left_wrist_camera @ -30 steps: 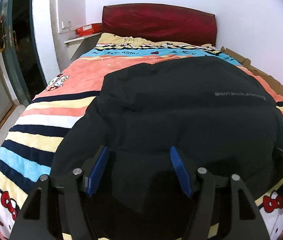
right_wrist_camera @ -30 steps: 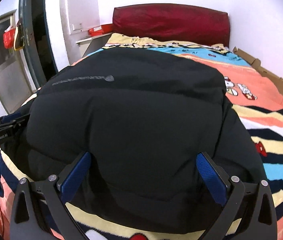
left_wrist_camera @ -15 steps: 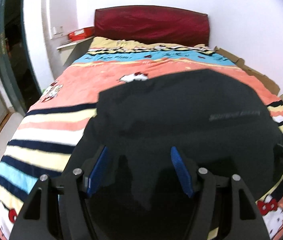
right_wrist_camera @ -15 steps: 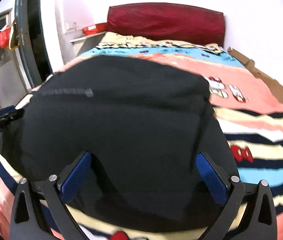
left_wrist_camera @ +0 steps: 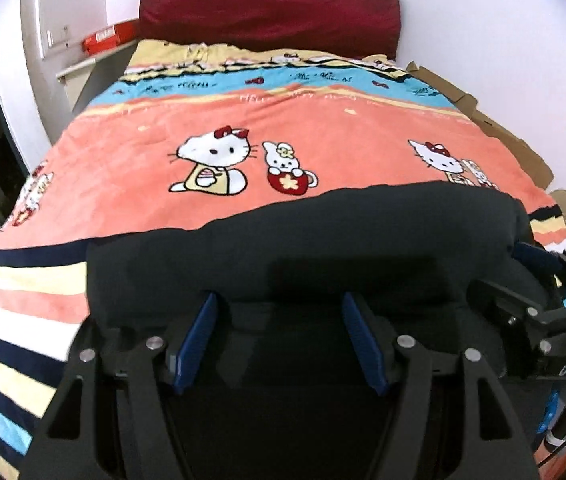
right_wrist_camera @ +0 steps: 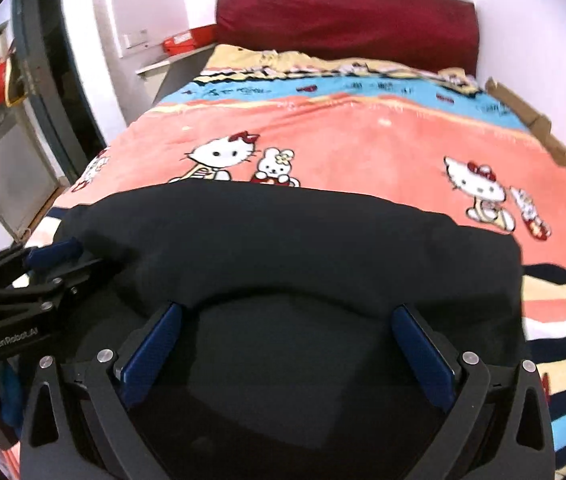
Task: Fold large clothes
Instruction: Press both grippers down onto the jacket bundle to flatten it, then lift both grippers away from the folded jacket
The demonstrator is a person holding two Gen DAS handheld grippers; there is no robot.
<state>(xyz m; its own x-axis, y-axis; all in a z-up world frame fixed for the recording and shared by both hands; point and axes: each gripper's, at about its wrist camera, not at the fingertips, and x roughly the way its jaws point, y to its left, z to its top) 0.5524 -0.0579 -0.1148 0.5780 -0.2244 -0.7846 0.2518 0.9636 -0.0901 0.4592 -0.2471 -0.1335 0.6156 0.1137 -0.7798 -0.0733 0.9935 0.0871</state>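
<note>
Between my left fingers (left_wrist_camera: 207,316) lies the black jacket (left_wrist_camera: 323,232), its padded fold bulging up just ahead of the blue pads; my left gripper (left_wrist_camera: 281,314) stands spread apart, and I cannot tell whether the pads press the cloth or only straddle it. Beyond the fingertips the jacket ends in a rounded edge, and past it the cartoon blanket (left_wrist_camera: 323,128) runs orange, then blue, up to the dark red headboard (left_wrist_camera: 271,12). Off to the right of my fingers the other gripper shows side-on, touching the jacket's end. From the right wrist, my right gripper (right_wrist_camera: 287,322) is spread wider, the right fingers (right_wrist_camera: 421,344) set to either side of a flat dark panel of the jacket (right_wrist_camera: 283,240), with the thick fold rising just ahead of the tips; whether they grip it I cannot tell. Left of those fingers the left gripper reaches in against the jacket's edge. Farther left, a red box (right_wrist_camera: 183,42) sits on a shelf (right_wrist_camera: 155,66).
</note>
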